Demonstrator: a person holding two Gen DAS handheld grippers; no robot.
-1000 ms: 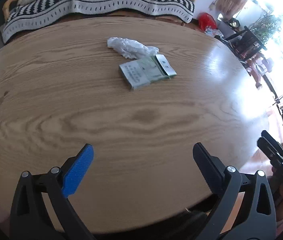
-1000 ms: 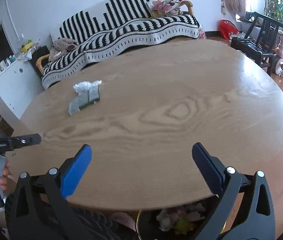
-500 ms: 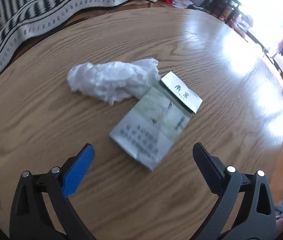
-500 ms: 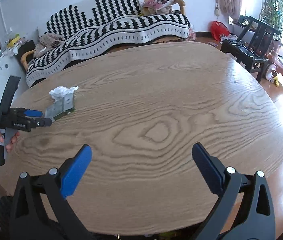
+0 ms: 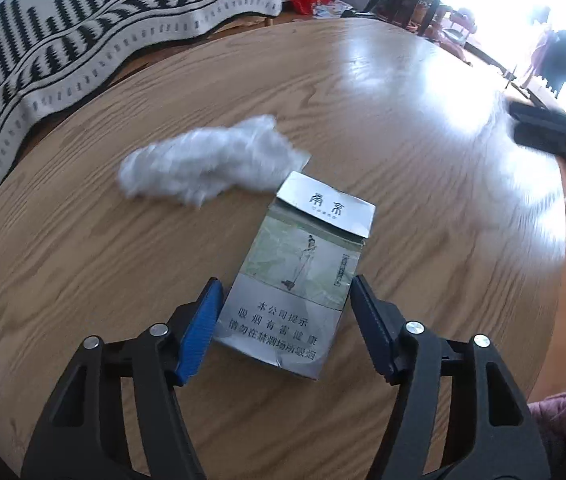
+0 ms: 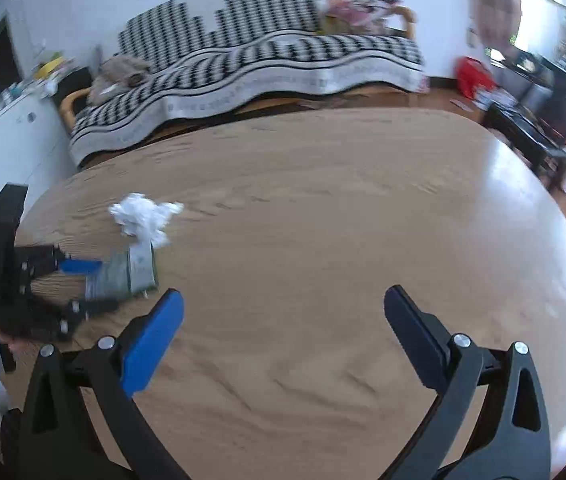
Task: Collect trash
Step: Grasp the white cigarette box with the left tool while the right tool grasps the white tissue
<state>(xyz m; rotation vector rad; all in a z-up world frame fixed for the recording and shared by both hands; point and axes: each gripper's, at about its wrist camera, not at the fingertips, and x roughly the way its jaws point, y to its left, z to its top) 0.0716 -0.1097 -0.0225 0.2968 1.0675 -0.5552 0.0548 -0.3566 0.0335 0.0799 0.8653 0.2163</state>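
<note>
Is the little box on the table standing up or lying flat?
Lying flat. The cigarette pack rests with its broad printed face up on the wooden table, beside the crumpled tissue.

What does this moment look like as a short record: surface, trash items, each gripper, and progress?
surface: round wooden table
trash 1: flattened cigarette pack, lying flat, lid flap open
trash 2: crumpled white tissue, touching the pack's lid end
left gripper: straddles the pack's lower half; jaws have just been closing; blue pad at the pack's edge, black pad not clearly touching
right gripper: open, nothing between its jaws, over bare table
progress: nothing lifted yet; both items on the table
</note>
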